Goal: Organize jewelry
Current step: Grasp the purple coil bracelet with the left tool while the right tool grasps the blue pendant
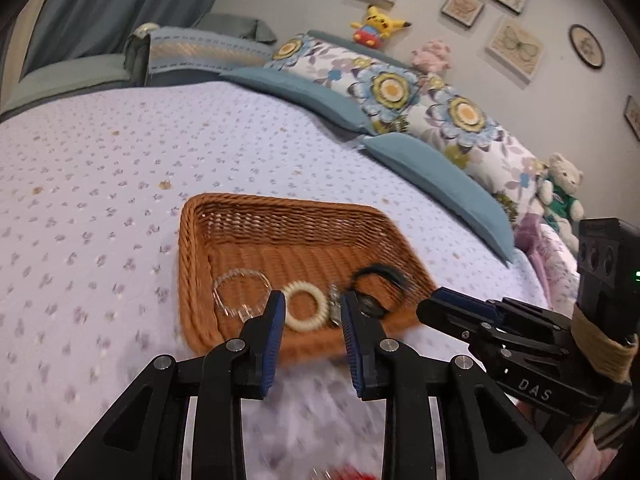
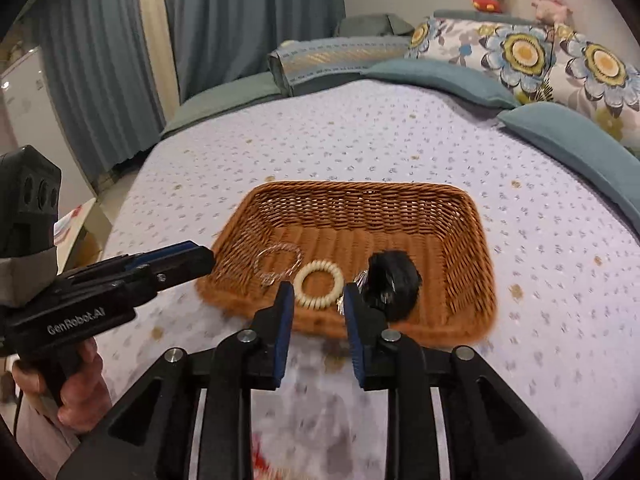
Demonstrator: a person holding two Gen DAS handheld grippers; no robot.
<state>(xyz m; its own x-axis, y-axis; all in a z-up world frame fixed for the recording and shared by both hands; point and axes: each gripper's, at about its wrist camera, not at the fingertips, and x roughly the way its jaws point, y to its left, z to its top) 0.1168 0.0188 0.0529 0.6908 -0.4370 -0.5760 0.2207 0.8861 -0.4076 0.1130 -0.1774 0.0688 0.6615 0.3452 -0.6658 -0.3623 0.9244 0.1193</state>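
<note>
A shallow wicker basket (image 1: 256,216) (image 2: 460,248) lies flat on a bed (image 1: 80,184) (image 2: 360,136) covered by a pale flowered spread, with bare bedspread on every side of its rim; blue pillows (image 1: 436,184) (image 2: 576,148) lie well apart along the headboard side. The basket is rectangular, and in the right wrist view its long axis runs roughly left to right. All the jewelry sits in a row along the near wall: a clear bead bracelet (image 1: 240,292) (image 2: 280,260), a cream coiled ring (image 1: 306,306) (image 2: 319,283) just beside it, a small metallic piece (image 1: 334,304) (image 2: 362,278), too blurred to identify, and a black band (image 1: 380,284) (image 2: 394,284). The far half of the basket floor is open. The left claw (image 1: 312,312) (image 2: 208,260) hovers over the near rim with its fingers spread, holding nothing, the cream ring framed between them. The right claw (image 2: 316,300) (image 1: 424,308) is likewise spread and empty above the near rim; in the left wrist view it enters level from the right, its tip at the basket's near right corner. A hand (image 2: 76,384) grips the left claw's handle from below.
</note>
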